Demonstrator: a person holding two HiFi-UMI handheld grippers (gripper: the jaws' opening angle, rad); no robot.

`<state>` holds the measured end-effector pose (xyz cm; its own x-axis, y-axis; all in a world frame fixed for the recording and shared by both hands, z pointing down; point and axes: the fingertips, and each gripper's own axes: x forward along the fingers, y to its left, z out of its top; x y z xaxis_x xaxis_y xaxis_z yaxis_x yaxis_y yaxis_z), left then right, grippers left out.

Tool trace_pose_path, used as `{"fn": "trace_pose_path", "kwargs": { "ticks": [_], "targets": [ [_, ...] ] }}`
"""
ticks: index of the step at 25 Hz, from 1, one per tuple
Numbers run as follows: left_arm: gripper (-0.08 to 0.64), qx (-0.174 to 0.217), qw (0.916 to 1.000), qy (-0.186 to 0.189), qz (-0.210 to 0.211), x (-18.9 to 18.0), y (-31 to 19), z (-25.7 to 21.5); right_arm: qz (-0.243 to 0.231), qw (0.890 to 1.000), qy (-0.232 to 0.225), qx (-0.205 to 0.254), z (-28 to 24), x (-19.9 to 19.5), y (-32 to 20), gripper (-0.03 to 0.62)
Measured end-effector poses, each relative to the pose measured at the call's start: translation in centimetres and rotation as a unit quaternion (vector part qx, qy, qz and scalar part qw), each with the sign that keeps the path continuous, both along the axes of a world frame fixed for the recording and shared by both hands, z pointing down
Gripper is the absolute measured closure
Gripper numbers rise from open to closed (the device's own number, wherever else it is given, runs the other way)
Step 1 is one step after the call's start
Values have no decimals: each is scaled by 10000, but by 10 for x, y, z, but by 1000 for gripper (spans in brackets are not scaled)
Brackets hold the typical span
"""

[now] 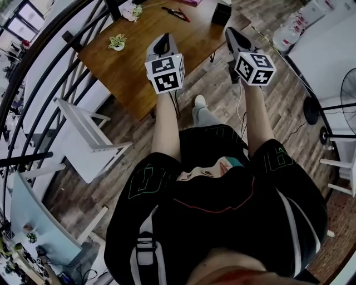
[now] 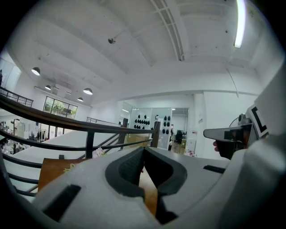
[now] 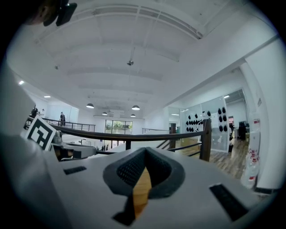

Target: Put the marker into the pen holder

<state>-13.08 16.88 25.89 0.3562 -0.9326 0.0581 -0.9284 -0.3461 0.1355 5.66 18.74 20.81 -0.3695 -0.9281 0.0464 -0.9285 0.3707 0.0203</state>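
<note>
I hold both grippers up at chest height, short of a wooden table [image 1: 139,61]. On its far side stands a black square pen holder [image 1: 221,12]. A thin red and dark object [image 1: 177,13], possibly the marker, lies to the holder's left. My left gripper [image 1: 162,43] and right gripper [image 1: 233,36] hang above the table's near edge, far from both. In the left gripper view the left gripper [image 2: 143,150] has its jaws meeting at the tips with nothing between them. In the right gripper view the right gripper [image 3: 145,152] is shut the same way.
A small potted plant [image 1: 117,42] and a flower bunch [image 1: 132,11] sit on the table's left part. A white chair [image 1: 89,139] stands to my left, a black railing [image 1: 33,83] beyond it. A fan [image 1: 347,92] stands at the right.
</note>
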Motion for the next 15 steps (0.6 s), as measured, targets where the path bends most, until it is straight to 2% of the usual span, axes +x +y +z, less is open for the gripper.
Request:
{"fn": "trace_pose_path", "kwargs": {
  "ticks": [5, 9, 15],
  "targets": [
    [552, -207, 9996, -126, -127, -13, -12, 18, -90, 9994, -289, -185, 17, -8, -25, 588],
    [552, -426, 9986, -123, -291, -26, -30, 38, -253, 9985, -312, -371, 38, -22, -49, 588],
    [552, -776, 9964, -116, -326, -13, -68, 68, -242, 9964, -423, -698, 65, -7, -95, 588]
  ]
}}
